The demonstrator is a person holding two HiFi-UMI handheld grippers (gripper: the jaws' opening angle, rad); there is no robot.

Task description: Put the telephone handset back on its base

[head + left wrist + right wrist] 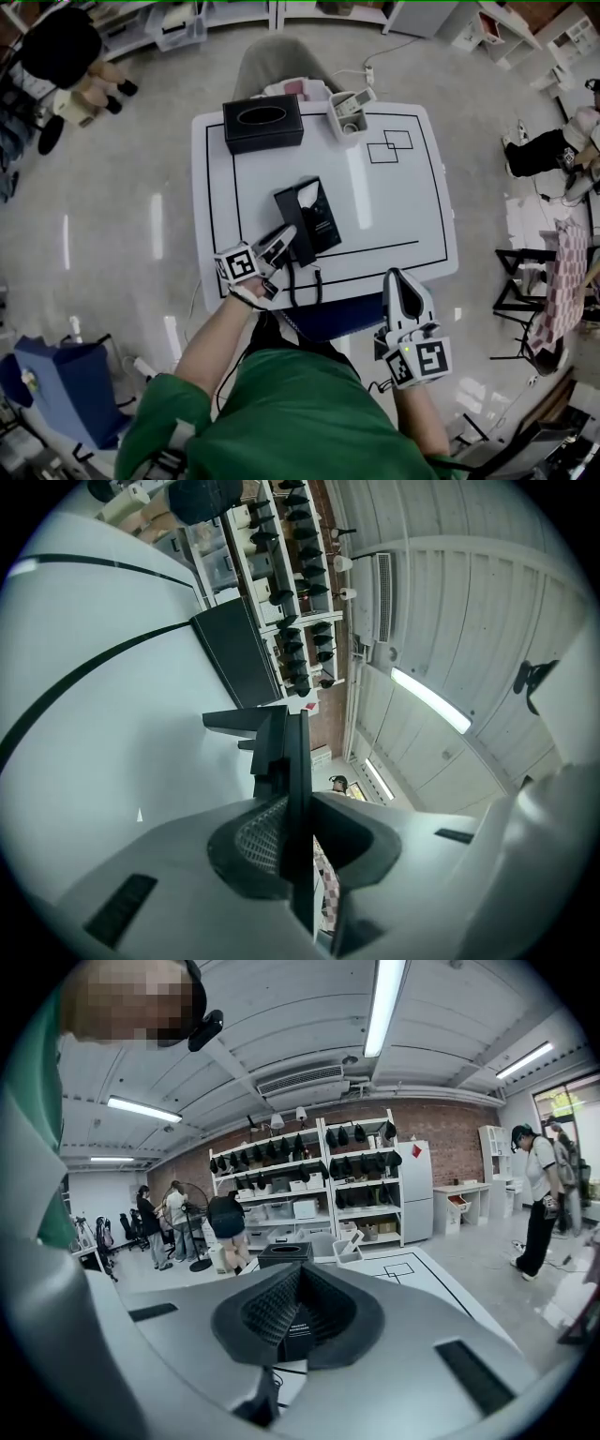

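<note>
The black telephone base point(323, 220) sits near the middle of the white table point(394, 216). The black handset point(294, 230) lies along the base's left side, and its cord point(292, 281) loops toward the table's front edge. My left gripper point(280, 243) is at the handset's near end. In the left gripper view the gripper point(298, 803) is shut on a thin black edge of the handset point(279, 742). My right gripper point(401, 279) hangs just off the table's front right edge, away from the phone. Its jaws point(300, 1283) are shut and hold nothing.
A black tissue box point(263, 123) stands at the table's far left. A white container point(349, 111) with a remote stands beside it at the far edge. A grey chair point(272, 61) is behind the table. Several people stand by shelves point(309, 1166) in the background.
</note>
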